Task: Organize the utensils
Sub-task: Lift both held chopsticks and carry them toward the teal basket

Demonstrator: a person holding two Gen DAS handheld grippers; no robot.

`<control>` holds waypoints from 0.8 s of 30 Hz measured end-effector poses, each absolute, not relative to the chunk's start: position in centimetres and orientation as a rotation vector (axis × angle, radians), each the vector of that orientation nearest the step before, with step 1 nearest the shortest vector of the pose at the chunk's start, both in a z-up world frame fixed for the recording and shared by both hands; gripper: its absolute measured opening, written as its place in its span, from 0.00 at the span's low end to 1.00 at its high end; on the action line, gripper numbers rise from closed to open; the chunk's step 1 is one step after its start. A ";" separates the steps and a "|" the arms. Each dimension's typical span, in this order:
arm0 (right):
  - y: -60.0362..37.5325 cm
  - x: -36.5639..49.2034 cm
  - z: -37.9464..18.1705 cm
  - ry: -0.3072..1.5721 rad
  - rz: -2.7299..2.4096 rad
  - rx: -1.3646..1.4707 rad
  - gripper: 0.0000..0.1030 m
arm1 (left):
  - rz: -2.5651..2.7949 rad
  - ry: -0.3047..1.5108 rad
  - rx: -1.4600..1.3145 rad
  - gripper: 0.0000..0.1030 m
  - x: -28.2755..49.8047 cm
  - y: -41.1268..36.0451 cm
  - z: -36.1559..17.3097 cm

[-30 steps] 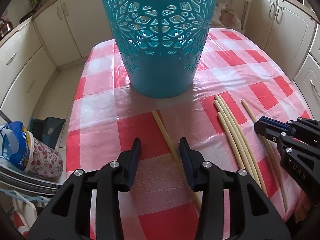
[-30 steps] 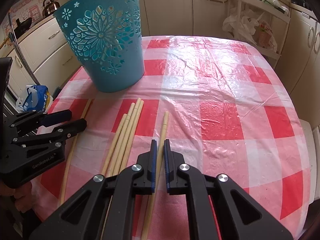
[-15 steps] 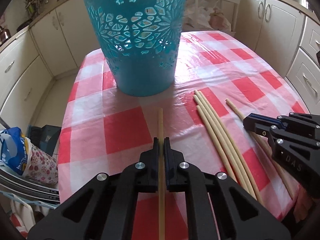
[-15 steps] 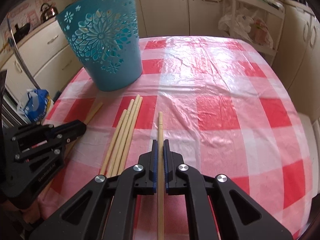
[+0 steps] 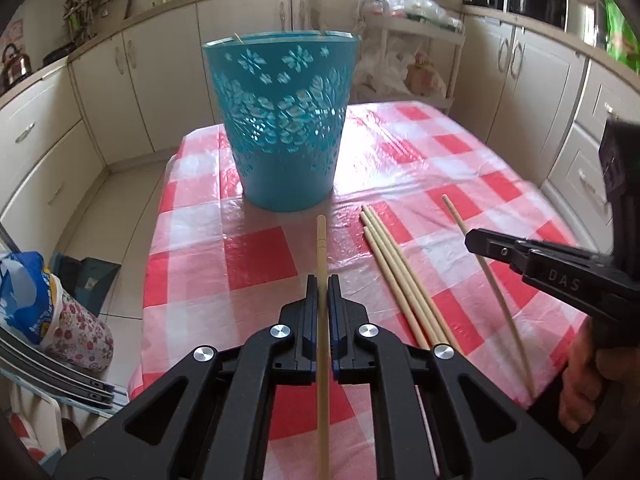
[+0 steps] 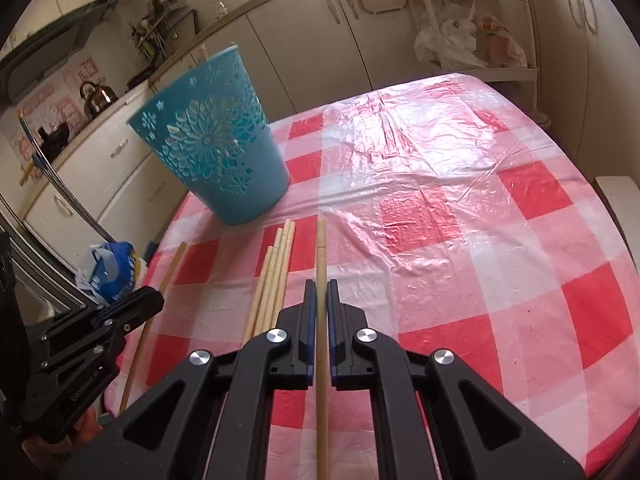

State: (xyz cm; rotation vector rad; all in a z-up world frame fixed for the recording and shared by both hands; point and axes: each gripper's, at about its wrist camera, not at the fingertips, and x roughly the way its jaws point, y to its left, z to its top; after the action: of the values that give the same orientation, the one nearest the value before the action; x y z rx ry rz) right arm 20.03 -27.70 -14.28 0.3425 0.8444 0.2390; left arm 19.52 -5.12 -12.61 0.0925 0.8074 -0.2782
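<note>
A teal cut-out basket [image 5: 283, 128] stands on the red-and-white checked table [image 5: 460, 176], also in the right wrist view [image 6: 216, 148]. My left gripper [image 5: 322, 284] is shut on a long wooden chopstick [image 5: 321, 256], lifted above the cloth. My right gripper [image 6: 321, 288] is shut on another chopstick [image 6: 321, 256], also lifted; it shows from the left wrist [image 5: 476, 240] with its stick [image 5: 496, 292]. Three loose chopsticks [image 5: 396, 276] lie between the grippers, seen too from the right wrist [image 6: 274, 276].
Kitchen cabinets [image 5: 48, 152] surround the table. A floral bag with a blue plastic bag [image 5: 48, 312] sits on the floor at the left. A shelf rack with plastic bags [image 6: 468, 40] stands behind the table. A chopstick tip [image 6: 203, 51] pokes above the basket rim.
The left gripper closed on its chopstick. Both grippers lifted their chopsticks off the cloth and rose, pulling back from the basket.
</note>
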 end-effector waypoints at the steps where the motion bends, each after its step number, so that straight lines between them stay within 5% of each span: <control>1: -27.8 19.8 -14.0 0.830 0.251 0.361 0.06 | -0.281 0.796 0.077 0.05 19.3 -4.8 -12.3; 24: -25.1 7.2 0.7 0.484 0.447 0.490 0.06 | -0.257 0.454 -0.046 0.05 8.0 -0.1 1.9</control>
State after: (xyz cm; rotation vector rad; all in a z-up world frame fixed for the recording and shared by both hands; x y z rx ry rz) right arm 7.23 -25.06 0.71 0.4904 0.4835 0.4466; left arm 7.99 -0.11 1.88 -0.0455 0.4544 -0.2569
